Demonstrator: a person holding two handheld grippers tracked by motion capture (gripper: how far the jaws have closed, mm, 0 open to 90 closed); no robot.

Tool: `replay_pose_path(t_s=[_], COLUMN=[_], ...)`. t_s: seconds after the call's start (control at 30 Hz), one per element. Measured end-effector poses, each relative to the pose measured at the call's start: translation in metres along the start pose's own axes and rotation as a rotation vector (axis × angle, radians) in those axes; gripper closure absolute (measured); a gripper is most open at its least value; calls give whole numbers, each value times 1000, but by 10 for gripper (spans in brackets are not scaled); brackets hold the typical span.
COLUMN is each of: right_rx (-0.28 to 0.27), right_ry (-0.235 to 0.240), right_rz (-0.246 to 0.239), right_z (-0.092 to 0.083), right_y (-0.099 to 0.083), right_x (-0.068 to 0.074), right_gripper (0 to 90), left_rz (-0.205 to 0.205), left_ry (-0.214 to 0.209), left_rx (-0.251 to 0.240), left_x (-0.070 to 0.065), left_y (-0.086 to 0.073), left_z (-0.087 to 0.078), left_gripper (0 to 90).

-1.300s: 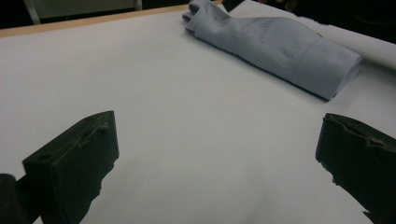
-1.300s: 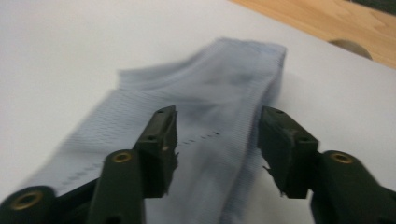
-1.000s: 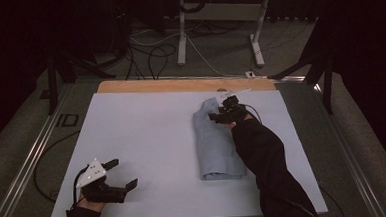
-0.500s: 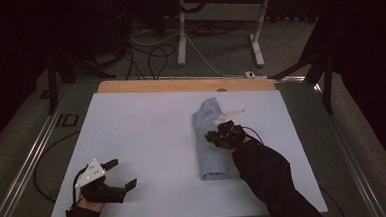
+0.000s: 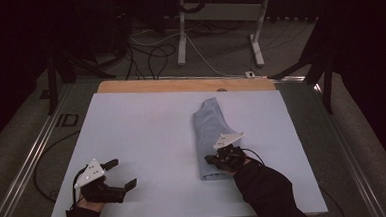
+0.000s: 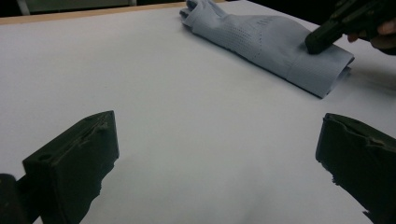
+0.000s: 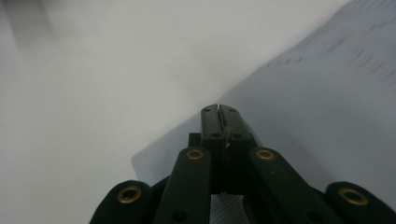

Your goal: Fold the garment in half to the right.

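Right tool (image 5: 219,160): jaws have just been closing and now meet flat with no gap; no cloth visible between the tips in the right gripper view.
Right tool position: over the near end of the folded cloth (image 5: 211,137), tips resting on or just above its surface; contact cannot be told.
Left tool (image 5: 123,173): jaws spread wide, nothing between them, low over bare desk (image 5: 142,131) at the near left corner.
Cloth: pale blue, folded into a long narrow strip, right of centre on the desk, running from near edge toward far edge.
Separation: left tool well apart from the cloth.
Desk: white sheet, wooden strip along the far edge.
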State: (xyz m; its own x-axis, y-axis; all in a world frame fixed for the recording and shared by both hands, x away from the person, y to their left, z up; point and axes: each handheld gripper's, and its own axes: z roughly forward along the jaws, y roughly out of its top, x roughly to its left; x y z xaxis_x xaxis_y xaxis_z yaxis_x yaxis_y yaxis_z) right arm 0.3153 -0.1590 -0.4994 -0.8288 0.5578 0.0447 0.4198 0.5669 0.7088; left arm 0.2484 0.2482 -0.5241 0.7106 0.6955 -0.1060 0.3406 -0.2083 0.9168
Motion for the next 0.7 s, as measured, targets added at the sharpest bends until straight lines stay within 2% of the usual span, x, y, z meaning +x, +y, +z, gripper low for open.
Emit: replay_pose_path(t_s=[0.03,0.17,0.27,0.7], right_rx=[11,30,46,16], right_ry=[-8,9,17,28], right_rz=[-7,-13,-15,-11], right_z=[2,9,15,17], right_y=[-3,-10,-15,-22], right_x=[1,7,12,22], right_gripper=[900,900,900,900], left_rz=[-2,5,-5,-2], left_ry=[0,-1,-1,-3], left_rx=[1,-1,-7,-3], left_x=[0,-1,0,0], left_y=[0,0,0,0], left_z=[0,0,-1,0], left_gripper=[1,1,1,1])
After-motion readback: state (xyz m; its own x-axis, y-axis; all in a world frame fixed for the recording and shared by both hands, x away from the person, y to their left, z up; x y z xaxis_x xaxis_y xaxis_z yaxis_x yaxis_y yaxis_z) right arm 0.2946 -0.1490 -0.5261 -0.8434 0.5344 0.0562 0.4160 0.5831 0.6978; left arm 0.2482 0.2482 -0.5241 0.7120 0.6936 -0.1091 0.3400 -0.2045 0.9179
